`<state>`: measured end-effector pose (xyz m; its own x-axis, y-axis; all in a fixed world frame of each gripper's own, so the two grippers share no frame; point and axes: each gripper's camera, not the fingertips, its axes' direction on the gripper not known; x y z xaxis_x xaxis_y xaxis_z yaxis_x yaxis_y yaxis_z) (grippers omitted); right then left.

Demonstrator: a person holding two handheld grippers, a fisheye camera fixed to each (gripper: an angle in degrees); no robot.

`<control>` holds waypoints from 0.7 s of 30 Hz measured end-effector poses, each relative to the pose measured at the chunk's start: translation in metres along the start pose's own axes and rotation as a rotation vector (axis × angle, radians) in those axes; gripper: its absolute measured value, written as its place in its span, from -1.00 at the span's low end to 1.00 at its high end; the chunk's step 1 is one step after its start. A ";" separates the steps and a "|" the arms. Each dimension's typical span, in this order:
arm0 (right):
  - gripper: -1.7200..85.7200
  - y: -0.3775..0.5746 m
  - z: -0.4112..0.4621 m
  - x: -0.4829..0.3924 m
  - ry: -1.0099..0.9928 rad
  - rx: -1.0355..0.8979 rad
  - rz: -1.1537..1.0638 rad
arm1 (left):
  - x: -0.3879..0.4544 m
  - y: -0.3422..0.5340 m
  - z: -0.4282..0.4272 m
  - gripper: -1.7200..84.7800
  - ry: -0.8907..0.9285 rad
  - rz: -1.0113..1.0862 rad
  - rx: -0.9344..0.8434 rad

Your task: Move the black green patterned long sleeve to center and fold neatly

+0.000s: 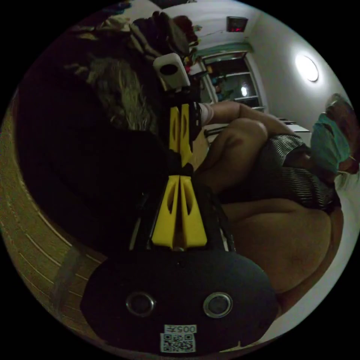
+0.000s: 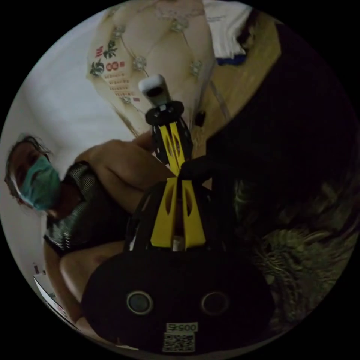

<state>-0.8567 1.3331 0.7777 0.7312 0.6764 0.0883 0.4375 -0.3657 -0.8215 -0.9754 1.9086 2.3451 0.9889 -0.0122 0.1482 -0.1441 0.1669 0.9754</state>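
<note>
Two hand-held grippers, tip to tip, each with yellow jaws drawn together.

Left hand-held gripper (image 1: 180, 175): seen from its own camera, jaws closed to a narrow seam, their tips buried in a fold of dark cloth; whether both jaws press the cloth cannot be told. Right hand-held gripper (image 2: 180, 179): jaws likewise closed, tips meeting a dark bunched edge of the same garment; the grip itself is hidden in shadow. Each camera also shows the opposite gripper, pointing back at it, with a white camera block (image 1: 171, 71) on its far end.

Long sleeve shirt (image 1: 86, 150): black with green feathery pattern, held up between the two grippers, hanging to one side of them. Pattern clearer in the right gripper view (image 2: 296, 247).

Striped mat (image 1: 33, 232): tan, lying beyond the shirt.

Person (image 2: 93, 176): bare arms reaching toward the grippers, striped dark top.

Round wall lamp (image 1: 307, 68): lit.
</note>
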 end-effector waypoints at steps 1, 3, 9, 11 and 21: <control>-0.98 -0.013 -0.009 -0.023 0.046 -0.005 -0.019 | 0.003 -0.001 -0.021 -0.98 -0.017 0.031 0.059; -0.98 -0.033 -0.025 -0.060 0.135 0.009 -0.046 | 0.012 0.000 -0.057 -0.98 -0.094 0.084 0.163; -0.98 -0.098 -0.075 -0.204 0.502 0.090 -0.181 | 0.024 0.040 -0.183 -0.97 -0.533 0.050 0.634; -0.98 -0.118 -0.087 -0.248 0.593 0.136 -0.212 | 0.008 0.050 -0.205 -0.96 -0.727 -0.056 0.690; -0.99 -0.207 -0.088 -0.422 0.827 0.149 -0.395 | -0.090 0.022 -0.226 -0.67 -0.659 -0.187 0.722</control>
<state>-1.2097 1.0674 0.9602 0.7091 0.0427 0.7039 0.7046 -0.0810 -0.7049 -1.0593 2.1363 2.3165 0.8116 -0.5586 -0.1708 -0.1919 -0.5312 0.8252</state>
